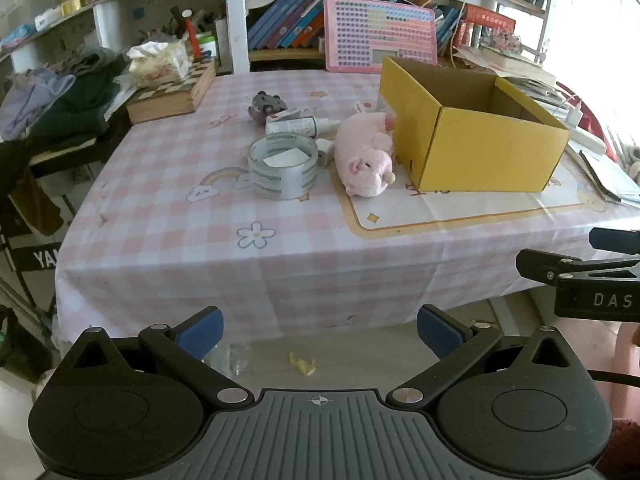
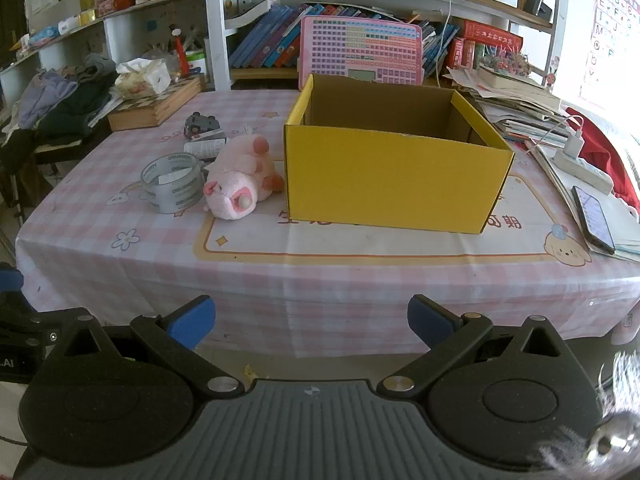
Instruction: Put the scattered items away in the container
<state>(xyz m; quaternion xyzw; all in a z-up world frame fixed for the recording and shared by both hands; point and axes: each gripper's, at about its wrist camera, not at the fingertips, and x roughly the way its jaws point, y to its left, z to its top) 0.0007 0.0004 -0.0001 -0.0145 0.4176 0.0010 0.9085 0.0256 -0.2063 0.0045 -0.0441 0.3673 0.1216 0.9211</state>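
Note:
An open yellow cardboard box [image 1: 480, 148] [image 2: 396, 184] stands on the pink checked tablecloth. A pink plush pig [image 1: 362, 156] [image 2: 240, 180] lies against its left side. A roll of clear tape [image 1: 282, 166] [image 2: 173, 182] sits left of the pig. Behind them lie a white bottle [image 1: 298, 125] [image 2: 205, 147] and a small grey toy [image 1: 266, 104] [image 2: 202, 123]. My left gripper [image 1: 320, 334] and right gripper [image 2: 311, 322] are both open and empty, held off the table's front edge, well short of the items.
A wooden chess box [image 1: 170, 94] with a tissue pack stands at the back left. A pink keyboard toy [image 2: 360, 50] leans on the bookshelf behind the box. Papers, a power strip [image 2: 582, 168] and a phone [image 2: 594, 218] lie at the right. The right gripper's body [image 1: 592, 276] shows in the left view.

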